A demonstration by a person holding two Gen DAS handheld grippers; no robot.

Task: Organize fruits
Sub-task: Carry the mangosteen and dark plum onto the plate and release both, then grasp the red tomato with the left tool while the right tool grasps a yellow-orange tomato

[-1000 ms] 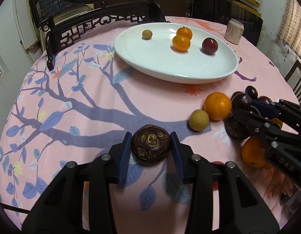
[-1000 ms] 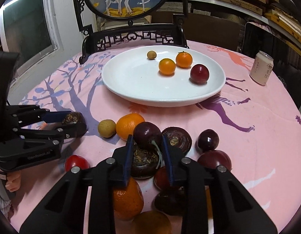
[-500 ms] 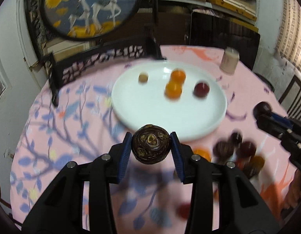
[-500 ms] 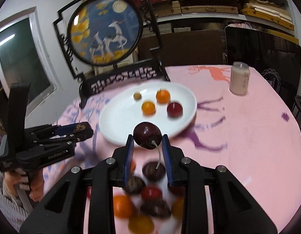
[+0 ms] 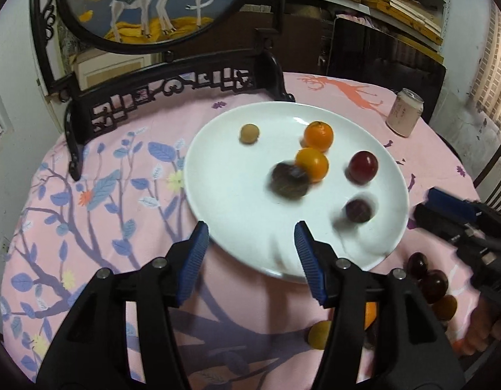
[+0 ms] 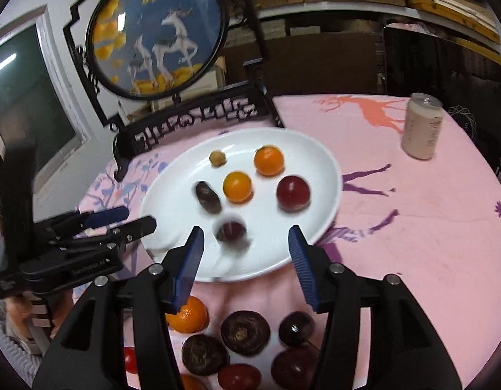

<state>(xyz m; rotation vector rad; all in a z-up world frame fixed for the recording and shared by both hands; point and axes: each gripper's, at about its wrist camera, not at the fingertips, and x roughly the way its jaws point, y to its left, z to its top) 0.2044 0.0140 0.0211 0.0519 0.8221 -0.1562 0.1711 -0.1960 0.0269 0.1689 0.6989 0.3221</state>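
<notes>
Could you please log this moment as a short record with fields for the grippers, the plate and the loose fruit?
left hand-held gripper: open, empty, at the plate's near edge
right hand-held gripper: open, empty, over the plate's near rim
plate: holds six fruits; two dark ones blurred
blurred fruits: dark brown fruit, dark red fruit
loose fruit: pile on the tablecloth, near side of plate
can: upright, right of plate

left hand-held gripper (image 5: 250,240) and right hand-held gripper (image 6: 245,245) both hover with jaws spread wide, holding nothing.
</notes>
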